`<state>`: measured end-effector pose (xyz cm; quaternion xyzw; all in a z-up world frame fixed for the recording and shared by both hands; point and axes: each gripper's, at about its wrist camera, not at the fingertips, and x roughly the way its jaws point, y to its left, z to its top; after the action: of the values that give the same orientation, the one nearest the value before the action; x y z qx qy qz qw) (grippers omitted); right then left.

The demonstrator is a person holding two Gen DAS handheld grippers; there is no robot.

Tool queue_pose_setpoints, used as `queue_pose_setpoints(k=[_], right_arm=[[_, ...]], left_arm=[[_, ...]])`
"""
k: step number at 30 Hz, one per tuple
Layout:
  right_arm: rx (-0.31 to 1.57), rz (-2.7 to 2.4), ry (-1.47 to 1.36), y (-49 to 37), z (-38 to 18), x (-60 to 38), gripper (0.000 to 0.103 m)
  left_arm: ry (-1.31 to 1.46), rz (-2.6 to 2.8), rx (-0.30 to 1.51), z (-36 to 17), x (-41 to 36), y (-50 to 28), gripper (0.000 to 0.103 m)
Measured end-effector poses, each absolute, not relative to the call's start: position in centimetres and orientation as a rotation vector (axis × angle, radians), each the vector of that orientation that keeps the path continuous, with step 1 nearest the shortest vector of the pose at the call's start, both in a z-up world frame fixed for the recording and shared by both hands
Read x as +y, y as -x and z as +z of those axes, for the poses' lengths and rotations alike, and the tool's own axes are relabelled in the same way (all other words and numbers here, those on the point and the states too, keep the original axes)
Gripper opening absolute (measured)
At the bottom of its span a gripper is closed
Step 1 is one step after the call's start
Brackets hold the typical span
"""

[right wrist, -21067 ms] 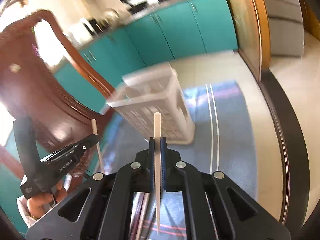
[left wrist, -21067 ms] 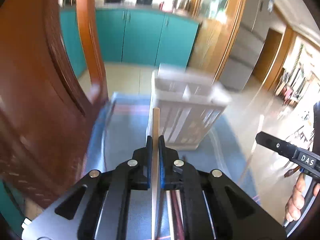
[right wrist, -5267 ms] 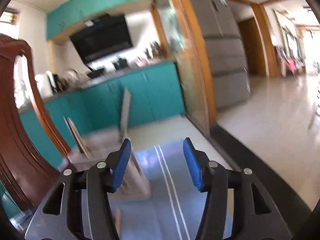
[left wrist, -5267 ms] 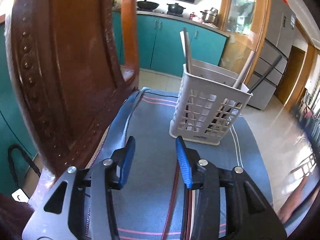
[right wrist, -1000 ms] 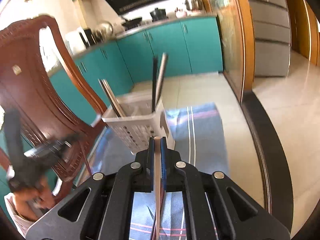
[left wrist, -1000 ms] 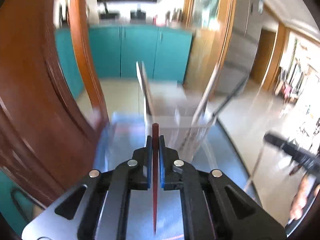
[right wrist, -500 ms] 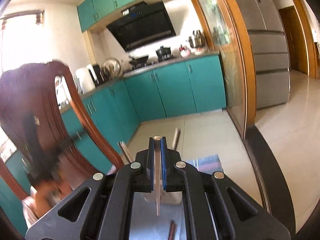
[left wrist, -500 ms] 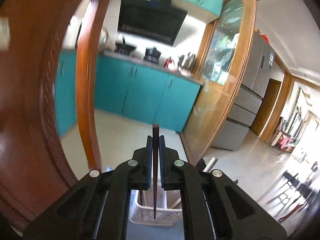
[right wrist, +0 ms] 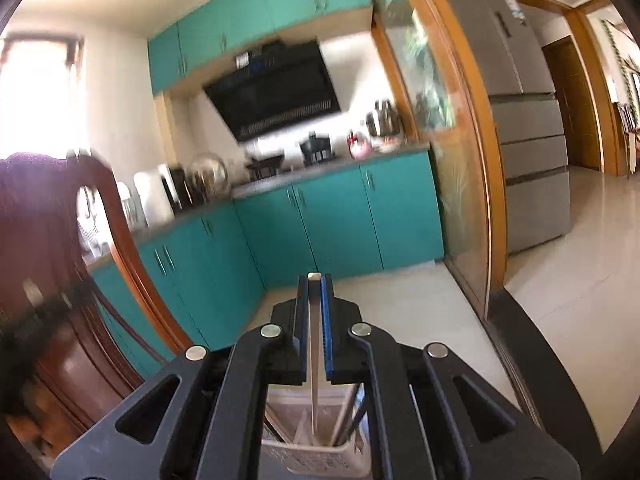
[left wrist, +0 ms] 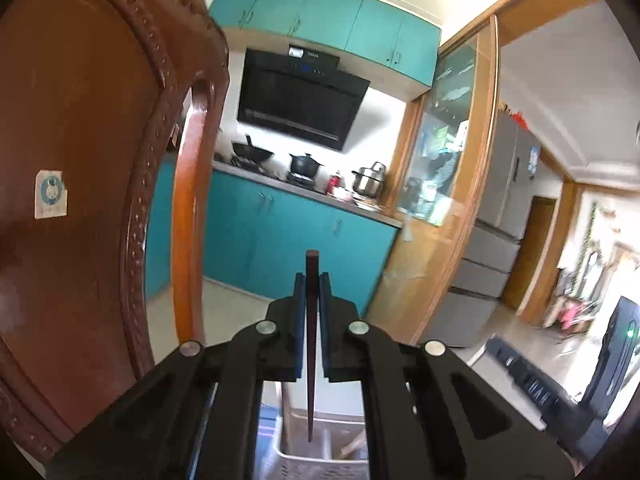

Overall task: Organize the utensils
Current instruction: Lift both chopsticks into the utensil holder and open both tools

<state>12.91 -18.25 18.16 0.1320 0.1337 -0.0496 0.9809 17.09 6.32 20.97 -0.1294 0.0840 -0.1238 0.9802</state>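
Note:
My left gripper (left wrist: 311,280) is shut on a dark red chopstick (left wrist: 311,344) held upright, its lower tip hanging over the white utensil basket (left wrist: 308,458) seen just below the fingers. My right gripper (right wrist: 315,282) is shut on a pale chopstick (right wrist: 314,360), also upright, its lower end reaching down into the same white basket (right wrist: 316,460). Several other sticks stand in the basket in the right wrist view. The other gripper (left wrist: 532,380) shows blurred at the lower right of the left wrist view.
A carved brown wooden chair back (left wrist: 80,200) fills the left, also in the right wrist view (right wrist: 52,280). Teal kitchen cabinets (left wrist: 280,240) with pots, a black range hood (left wrist: 296,100) and a grey fridge (right wrist: 528,140) stand behind.
Both grippers have tilted up and risen above the basket, each still holding its chopstick. The basket has dropped to the bottom edge of both views.

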Motion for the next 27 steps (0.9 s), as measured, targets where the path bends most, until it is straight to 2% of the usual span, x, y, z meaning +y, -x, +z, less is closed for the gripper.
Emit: queue_pose_setpoints(k=[6,12,13,14,16,18,21,24,27], right_arm=[[0.353,-0.106,-0.195,-14.6,13.6,-16.4,0.007],[0.362,-0.137,-0.205,-13.9,12.6,-17.1,0.008],[0.348,-0.142,-0.223,-13.4,12.7,-17.5,0.014],[0.330,-0.146,-0.243,-12.7,13.0,-17.9,0.027],[0.289,-0.157,-0.273,-10.9,13.6,-18.7,0.041],[0.257,-0.164,-0.274,-9.0,14.1,-19.1,0.041],[0.235,-0.217,-0.221,-5.4,14.3,-19.7,0.041],[0.315,-0.267,-0.206,-3.6,12.2,-20.6,0.041],[0.477,-0.270,-0.244,-3.9,7.8,-21.5,0.040]], left_arm=[[0.172,-0.206,0.267,15.1,3.8,-19.0,0.007],[0.168,-0.209,0.363,11.8,3.2,-20.3,0.007],[0.168,-0.209,0.371,11.5,3.1,-20.2,0.007],[0.165,-0.208,0.373,11.2,3.2,-20.0,0.013],[0.146,-0.208,0.367,10.9,3.1,-19.2,0.023],[0.117,-0.195,0.353,10.7,3.0,-17.9,0.031],[0.034,-0.148,0.352,9.7,2.4,-15.7,0.032],[-0.038,-0.116,0.404,7.8,1.6,-14.3,0.032],[-0.057,-0.115,0.454,6.5,1.6,-13.6,0.032]])
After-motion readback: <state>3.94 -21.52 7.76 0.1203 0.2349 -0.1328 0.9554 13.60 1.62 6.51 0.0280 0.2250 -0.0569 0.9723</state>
